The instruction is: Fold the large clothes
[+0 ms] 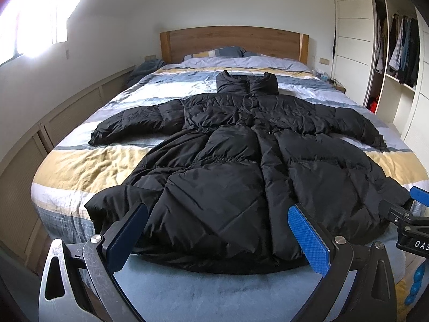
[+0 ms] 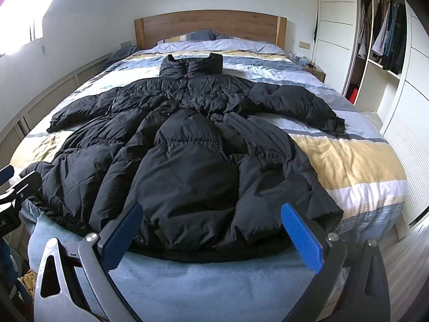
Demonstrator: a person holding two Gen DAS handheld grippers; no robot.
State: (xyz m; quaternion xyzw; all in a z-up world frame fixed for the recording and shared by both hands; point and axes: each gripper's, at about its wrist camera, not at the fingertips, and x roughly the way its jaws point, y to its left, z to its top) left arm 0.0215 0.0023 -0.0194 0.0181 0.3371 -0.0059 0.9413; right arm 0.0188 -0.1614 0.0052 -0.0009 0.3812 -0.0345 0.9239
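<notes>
1. Black puffer coat (image 1: 228, 161): spread face up on the striped bed (image 1: 80, 166), hem near, collar far, sleeves out left and right.
2. Likely light, soft, slippery; best pinched at the near hem corners.
3. Left gripper (image 1: 217, 238) and right gripper (image 2: 211, 233): wide open, empty, hovering before the hem.
4. Partial lettering "DAS" on the gripper body at right.

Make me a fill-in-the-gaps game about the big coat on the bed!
1. The puffy coat spread on the bed is coloured ____.
2. Both sleeves lie stretched out to the sides, and the collar points toward the wooden ____.
3. The left tongs and the right tongs both have their fingers ____, holding nothing.
4. Clothes hang in the open ____ on the right side of the room.

Missing words: black; headboard; open; wardrobe
</notes>
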